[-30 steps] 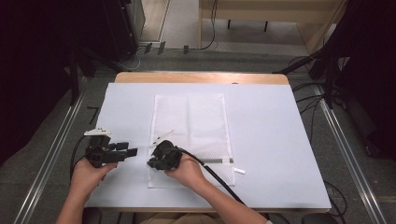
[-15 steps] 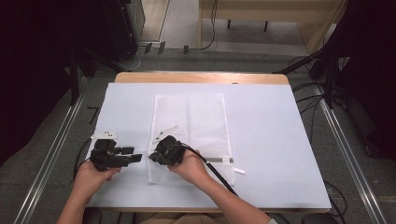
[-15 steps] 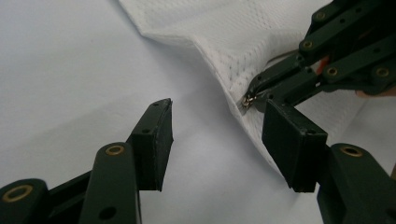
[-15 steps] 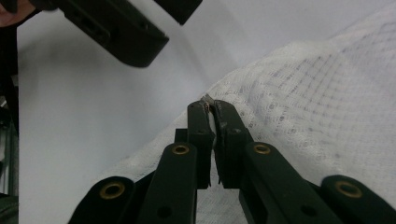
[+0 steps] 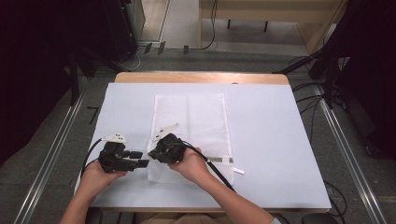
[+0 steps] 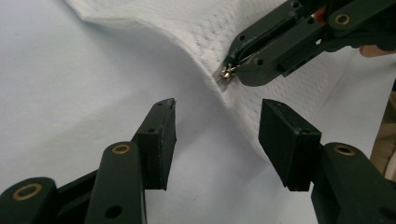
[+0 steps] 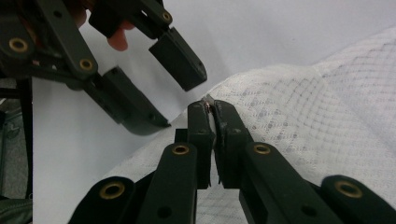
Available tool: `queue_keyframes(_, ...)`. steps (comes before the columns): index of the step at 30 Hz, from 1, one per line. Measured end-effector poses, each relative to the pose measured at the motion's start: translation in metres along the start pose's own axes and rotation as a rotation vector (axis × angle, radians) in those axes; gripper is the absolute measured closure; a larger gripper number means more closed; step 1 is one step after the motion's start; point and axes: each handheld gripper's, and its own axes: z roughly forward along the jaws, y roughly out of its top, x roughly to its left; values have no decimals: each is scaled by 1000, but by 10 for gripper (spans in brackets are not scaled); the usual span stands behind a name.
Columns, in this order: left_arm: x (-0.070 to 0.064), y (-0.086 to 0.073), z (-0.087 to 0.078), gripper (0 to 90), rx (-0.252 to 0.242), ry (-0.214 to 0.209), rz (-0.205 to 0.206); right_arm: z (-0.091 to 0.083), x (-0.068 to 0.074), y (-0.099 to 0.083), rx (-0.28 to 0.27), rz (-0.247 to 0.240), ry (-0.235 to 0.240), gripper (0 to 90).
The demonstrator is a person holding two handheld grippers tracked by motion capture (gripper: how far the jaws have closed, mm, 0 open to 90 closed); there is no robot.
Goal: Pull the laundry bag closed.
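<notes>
Right gripper (image 7: 212, 106) clamped on mesh bag's (image 5: 196, 121) zipper pull (image 6: 228, 72); left gripper (image 6: 217, 135) just beside, jaws apart, unobstructed.

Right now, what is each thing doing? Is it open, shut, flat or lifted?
Left tool: open, holding nothing, beside the bag's edge.
Right tool: shut on the zipper pull.
Zipper pull: small metal piece pinched at the bag's left edge.
Mesh bag: white, lying mostly flat on the table, its edge lifted where the pull is pinched.
Table: bag lying on it.
</notes>
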Motion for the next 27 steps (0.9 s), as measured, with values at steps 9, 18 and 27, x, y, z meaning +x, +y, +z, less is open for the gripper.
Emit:
queue_keyframes(9,-2,3,13,604,77,3,28,-4,2,1,-3,-6,44,876)
queue_keyframes(18,-1,6,15,672,69,-18,44,-5,0,1,10,-18,88,876)
queue_keyframes(27,-3,6,16,829,77,-22,78,-3,1,0,18,-21,112,877)
